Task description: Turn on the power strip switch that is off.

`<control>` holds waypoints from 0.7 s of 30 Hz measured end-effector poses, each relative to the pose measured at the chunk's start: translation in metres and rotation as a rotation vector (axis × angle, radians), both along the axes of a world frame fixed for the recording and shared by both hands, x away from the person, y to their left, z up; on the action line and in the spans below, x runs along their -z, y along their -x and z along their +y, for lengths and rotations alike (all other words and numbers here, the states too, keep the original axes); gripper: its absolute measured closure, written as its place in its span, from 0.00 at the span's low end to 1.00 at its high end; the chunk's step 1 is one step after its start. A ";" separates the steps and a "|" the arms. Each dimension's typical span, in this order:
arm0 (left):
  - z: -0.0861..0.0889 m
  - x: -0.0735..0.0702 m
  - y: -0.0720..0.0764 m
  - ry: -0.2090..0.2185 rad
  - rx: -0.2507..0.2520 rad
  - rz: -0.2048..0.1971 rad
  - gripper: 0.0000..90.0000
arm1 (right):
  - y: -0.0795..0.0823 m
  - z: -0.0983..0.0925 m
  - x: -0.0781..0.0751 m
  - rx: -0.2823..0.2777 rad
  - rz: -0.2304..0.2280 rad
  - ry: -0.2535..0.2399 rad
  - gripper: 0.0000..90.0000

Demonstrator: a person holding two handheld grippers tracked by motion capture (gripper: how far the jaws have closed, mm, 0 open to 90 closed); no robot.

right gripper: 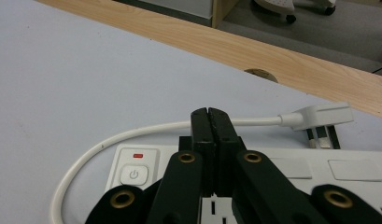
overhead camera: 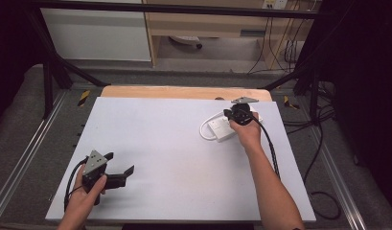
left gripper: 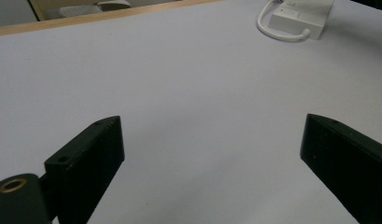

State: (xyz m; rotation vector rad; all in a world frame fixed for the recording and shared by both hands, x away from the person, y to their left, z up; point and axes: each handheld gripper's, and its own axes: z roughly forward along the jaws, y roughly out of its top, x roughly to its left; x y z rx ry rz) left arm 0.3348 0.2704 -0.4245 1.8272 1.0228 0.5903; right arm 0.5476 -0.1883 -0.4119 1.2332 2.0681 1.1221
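Power strip [overhead camera: 221,128], white, lies flat at the far right of my white table [overhead camera: 174,158], with its cable [overhead camera: 206,123] curling off its left end in a loop that rests on the tabletop. Going from the big things down: the table takes up most of the high view, and a bare wooden edge [overhead camera: 184,92] runs along its far side. In my right gripper view the strip's body [right gripper: 319,170] stretches to the right under the jaws, its cable [right gripper: 86,161] arcs round behind them, and the flat white plug [right gripper: 321,115] at the cable's end lies just beyond the strip, near the wooden edge.

My right gripper [overhead camera: 241,114] hangs over the strip, held in my right hand [overhead camera: 248,132]. Its jaws are pressed together with nothing between them, and they stand directly over the strip's top face; I cannot tell whether the tips touch it.

My left gripper [overhead camera: 121,168] sits well apart from all that, at the near left of the table in my left hand [overhead camera: 86,194]. Its jaws stand wide apart over bare tabletop.

Smallest of all, the strip's power button [right gripper: 134,175] sits at its left end, beside my right jaws, with a little red mark [right gripper: 138,156] just above it.
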 end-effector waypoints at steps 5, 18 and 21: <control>0.000 0.000 0.000 -0.005 0.007 0.002 0.07 | -0.002 0.000 0.004 0.012 0.007 0.006 1.00; -0.001 0.000 0.000 -0.005 0.011 0.005 0.07 | -0.005 0.000 0.013 0.024 0.025 0.001 1.00; -0.001 0.000 0.000 -0.008 0.014 0.004 0.07 | -0.005 0.000 0.014 0.027 0.025 0.000 1.00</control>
